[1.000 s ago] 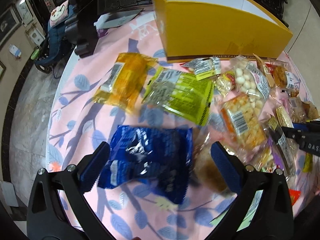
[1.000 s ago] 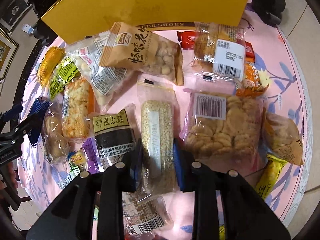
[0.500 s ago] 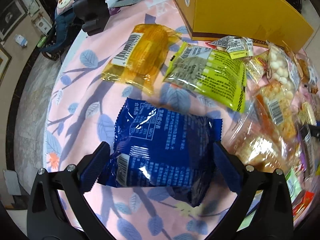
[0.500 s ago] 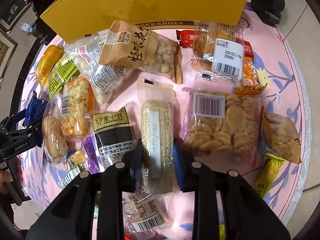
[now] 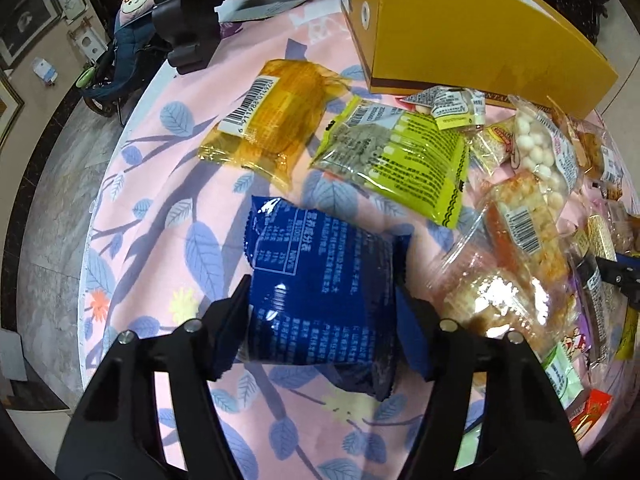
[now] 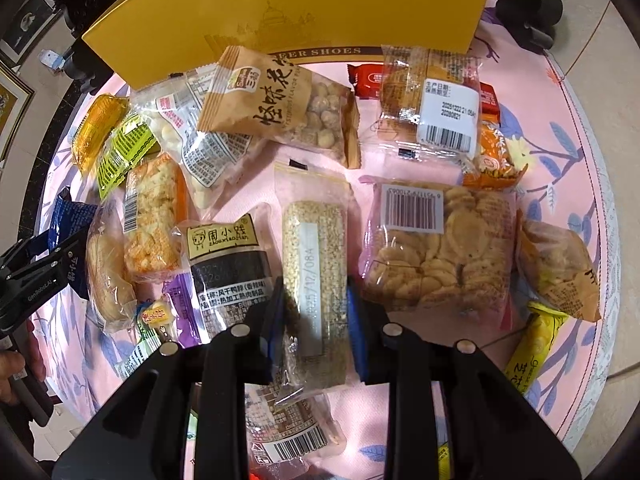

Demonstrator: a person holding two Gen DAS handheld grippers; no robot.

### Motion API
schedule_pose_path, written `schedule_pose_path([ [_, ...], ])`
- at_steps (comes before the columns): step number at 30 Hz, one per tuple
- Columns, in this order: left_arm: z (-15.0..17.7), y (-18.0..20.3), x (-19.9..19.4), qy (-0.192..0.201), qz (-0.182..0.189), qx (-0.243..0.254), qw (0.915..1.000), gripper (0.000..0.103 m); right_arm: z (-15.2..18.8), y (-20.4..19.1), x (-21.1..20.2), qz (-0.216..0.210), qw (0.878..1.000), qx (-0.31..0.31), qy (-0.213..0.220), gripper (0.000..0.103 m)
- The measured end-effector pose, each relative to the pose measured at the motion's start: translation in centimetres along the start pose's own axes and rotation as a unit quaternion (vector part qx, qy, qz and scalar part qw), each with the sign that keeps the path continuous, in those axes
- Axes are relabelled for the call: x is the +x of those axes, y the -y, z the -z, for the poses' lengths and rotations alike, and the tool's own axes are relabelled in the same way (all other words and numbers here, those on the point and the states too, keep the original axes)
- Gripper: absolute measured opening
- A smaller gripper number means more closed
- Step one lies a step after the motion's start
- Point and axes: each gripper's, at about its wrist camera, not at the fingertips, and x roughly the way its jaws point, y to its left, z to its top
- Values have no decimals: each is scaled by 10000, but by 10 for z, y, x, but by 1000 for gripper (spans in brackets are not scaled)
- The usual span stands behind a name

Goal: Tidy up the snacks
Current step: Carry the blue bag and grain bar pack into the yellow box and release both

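On pink leaf-print tablecloth (image 5: 168, 208): my left gripper (image 5: 322, 312) jaws, just closing, press both sides of blue snack packet (image 5: 320, 280); yellow box (image 5: 460, 28) at 1 o'clock. My right gripper (image 6: 316, 312) clamps sesame bar packet (image 6: 314, 256)

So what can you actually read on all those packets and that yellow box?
"EER SHOES": yellow box, start hidden.
"zhouxiaojian": black packet.
"FLAVOR": brown nut bag.
"25/12/08A": sesame bar.
"GenRoboLA": left hand-held gripper.
Blue packet text, barcode digits: too small.
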Motion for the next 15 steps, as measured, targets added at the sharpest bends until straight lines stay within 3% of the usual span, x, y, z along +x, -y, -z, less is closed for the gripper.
schedule_pose_path([
  [15, -24, 33, -79, 631, 440, -117, 9970, 67, 4, 1, -40, -242, 9990, 36, 381, 29],
])
